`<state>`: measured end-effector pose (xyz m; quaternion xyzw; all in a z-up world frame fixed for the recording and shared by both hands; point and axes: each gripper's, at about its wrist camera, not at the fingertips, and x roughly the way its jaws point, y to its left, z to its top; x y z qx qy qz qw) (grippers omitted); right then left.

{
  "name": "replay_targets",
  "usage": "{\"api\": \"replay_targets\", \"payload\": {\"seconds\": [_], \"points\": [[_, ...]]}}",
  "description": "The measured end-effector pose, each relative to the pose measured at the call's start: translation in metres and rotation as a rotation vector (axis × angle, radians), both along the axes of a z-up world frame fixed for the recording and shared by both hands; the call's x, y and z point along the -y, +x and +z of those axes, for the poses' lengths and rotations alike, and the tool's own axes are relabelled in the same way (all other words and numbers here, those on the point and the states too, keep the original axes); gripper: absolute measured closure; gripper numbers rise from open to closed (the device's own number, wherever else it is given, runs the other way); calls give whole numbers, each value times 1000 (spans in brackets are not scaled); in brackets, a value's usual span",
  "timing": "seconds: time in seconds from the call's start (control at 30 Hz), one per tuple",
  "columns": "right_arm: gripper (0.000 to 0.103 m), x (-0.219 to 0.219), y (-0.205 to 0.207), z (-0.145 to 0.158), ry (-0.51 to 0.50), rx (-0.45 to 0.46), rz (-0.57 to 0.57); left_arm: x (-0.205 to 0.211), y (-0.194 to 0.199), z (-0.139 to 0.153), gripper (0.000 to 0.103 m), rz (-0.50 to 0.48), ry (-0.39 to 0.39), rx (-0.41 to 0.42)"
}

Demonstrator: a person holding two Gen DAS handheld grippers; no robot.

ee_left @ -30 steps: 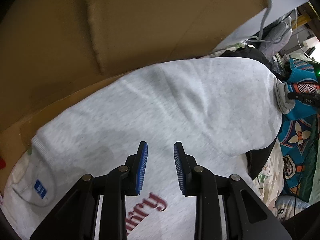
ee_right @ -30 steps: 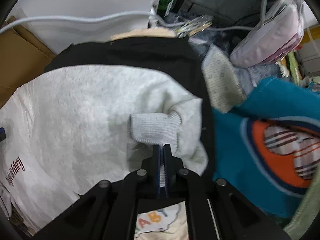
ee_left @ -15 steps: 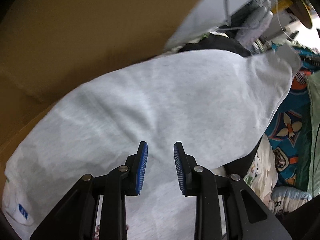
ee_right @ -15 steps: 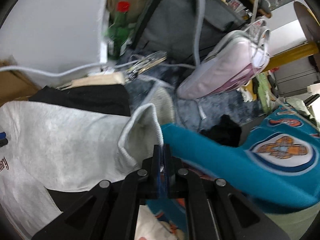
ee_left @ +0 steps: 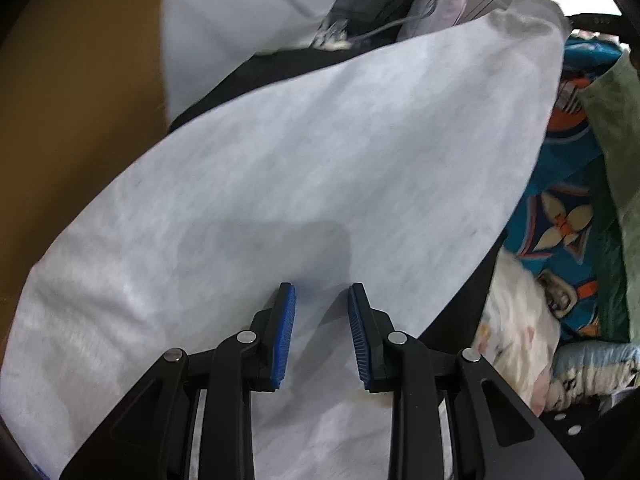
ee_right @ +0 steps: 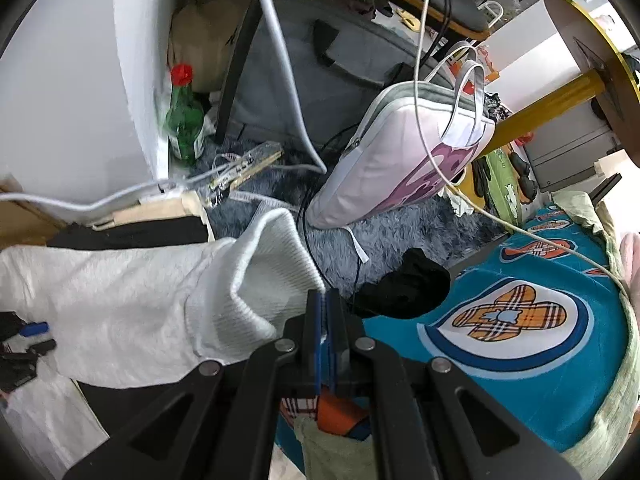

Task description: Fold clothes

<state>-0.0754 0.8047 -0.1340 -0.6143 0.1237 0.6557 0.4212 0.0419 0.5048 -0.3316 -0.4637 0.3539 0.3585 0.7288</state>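
My right hand-held gripper (ee_right: 325, 312) pinches the sweatshirt's cuff (ee_right: 276, 264); sleeve (ee_left: 360, 140) runs leftward toward my left hand-held gripper (ee_left: 321, 300), narrowly parted, empty.

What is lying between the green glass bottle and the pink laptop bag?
In the right wrist view, a clear-wrapped packet and white cables lie on grey shaggy rug between the green bottle and the pink laptop bag.
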Motion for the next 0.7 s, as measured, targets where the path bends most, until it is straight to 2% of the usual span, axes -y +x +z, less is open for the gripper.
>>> {"api": "replay_targets", "payload": {"seconds": [0.3,0.4,0.47,0.7], "points": [[102,15,4,51,44,-109,43,-11,12,19,76,30,66,87],[101,18,5,61,53,-127,49,-15,12,20,76,30,80,92],[102,15,5,55,44,-122,43,-22,14,15,76,33,74,78],[101,-6,1,4,5,-62,-1,-41,27,-5,76,28,66,19]]}}
